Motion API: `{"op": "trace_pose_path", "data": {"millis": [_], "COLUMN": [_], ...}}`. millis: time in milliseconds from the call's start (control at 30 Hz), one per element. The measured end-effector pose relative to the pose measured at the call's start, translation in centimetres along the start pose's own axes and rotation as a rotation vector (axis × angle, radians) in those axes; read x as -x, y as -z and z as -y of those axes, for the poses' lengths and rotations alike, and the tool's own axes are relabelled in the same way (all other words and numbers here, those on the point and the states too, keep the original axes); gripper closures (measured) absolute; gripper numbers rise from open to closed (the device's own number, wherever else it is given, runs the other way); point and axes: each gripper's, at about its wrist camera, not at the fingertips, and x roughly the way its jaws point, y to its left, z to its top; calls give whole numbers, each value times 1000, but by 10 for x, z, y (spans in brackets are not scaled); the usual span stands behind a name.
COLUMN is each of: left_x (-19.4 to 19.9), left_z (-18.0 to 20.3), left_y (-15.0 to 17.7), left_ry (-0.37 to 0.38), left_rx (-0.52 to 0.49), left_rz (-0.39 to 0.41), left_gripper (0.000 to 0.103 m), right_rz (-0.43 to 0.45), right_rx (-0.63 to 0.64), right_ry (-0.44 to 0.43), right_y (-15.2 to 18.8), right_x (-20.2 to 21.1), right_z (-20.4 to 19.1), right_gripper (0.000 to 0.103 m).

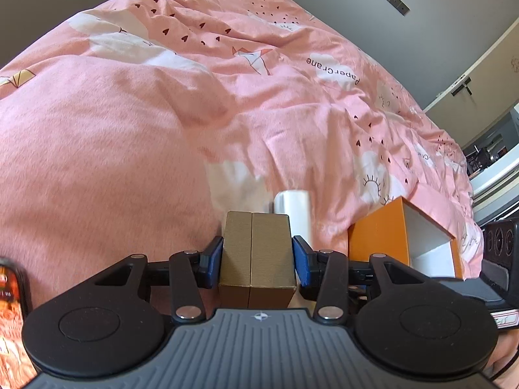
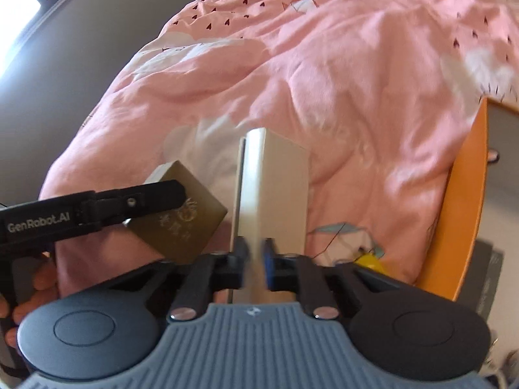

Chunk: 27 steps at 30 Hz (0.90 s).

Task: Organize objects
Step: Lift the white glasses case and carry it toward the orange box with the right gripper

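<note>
Jaws: left gripper (image 1: 258, 261) clamped on the gold box (image 1: 256, 256) by its side faces; right gripper (image 2: 254, 267) clamped low on the edge of the upright white box (image 2: 275, 181).
Slip risk: white box is tall above a narrow, blurred grip, so it could pivot.
Collision: both boxes sit near each other.
Orange box (image 1: 379, 243): open, on the bed (image 1: 162, 113); soft bedding could tip it.

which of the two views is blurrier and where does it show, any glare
Right wrist view is blurrier: the white box, the right gripper and the pink quilt smear; a window top left blows out. Left wrist view is sharp on the gold box, only fisheye bending at the edges.
</note>
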Motion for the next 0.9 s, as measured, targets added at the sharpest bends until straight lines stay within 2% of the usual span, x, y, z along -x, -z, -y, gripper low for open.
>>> {"op": "trace_pose_path", "data": {"millis": [33, 67, 133, 200, 333, 400, 467, 533, 633, 700, 833, 867, 900], "left_x": [-1, -2, -6, -5, 0, 1, 3, 3, 3, 2, 0, 0, 0], "left_z": [1, 1, 2, 2, -2, -2, -1, -4, -11, -13, -14, -14, -15], "left_y": [2, 4, 8, 10, 11, 10, 9, 8, 7, 7, 7, 6, 6], "left_ry": [-1, 0, 1, -1, 7, -4, -17, -11, 6, 13, 8, 10, 14], "left_rx": [-7, -11, -15, -21, 0, -4, -17, -12, 7, 13, 8, 11, 14], "left_rz": [-7, -14, -23, -18, -3, 9, 23, 24, 20, 19, 23, 22, 21], "left_gripper": [52, 52, 52, 52, 52, 52, 52, 52, 52, 52, 52, 52, 52], "right_rz": [-13, -12, 3, 21, 67, 83, 84, 78, 52, 42, 22, 16, 10], "right_rx": [-28, -31, 18, 50, 45, 55, 66, 78, 67, 61, 48, 52, 50], "right_ry": [-8, 22, 147, 218, 156, 144, 145, 179, 251, 292, 308, 316, 317], "right_y": [4, 7, 12, 17, 24, 27, 28, 29, 32, 33, 28, 26, 25], "right_x": [-1, -3, -6, -6, -2, -5, -11, -24, -43, -55, -75, -77, -77], "right_z": [1, 1, -5, -8, -19, -27, -31, -37, -36, -31, -26, -27, -27], "right_gripper": [103, 103, 103, 102, 91, 79, 78, 69, 48, 41, 37, 41, 50]}}
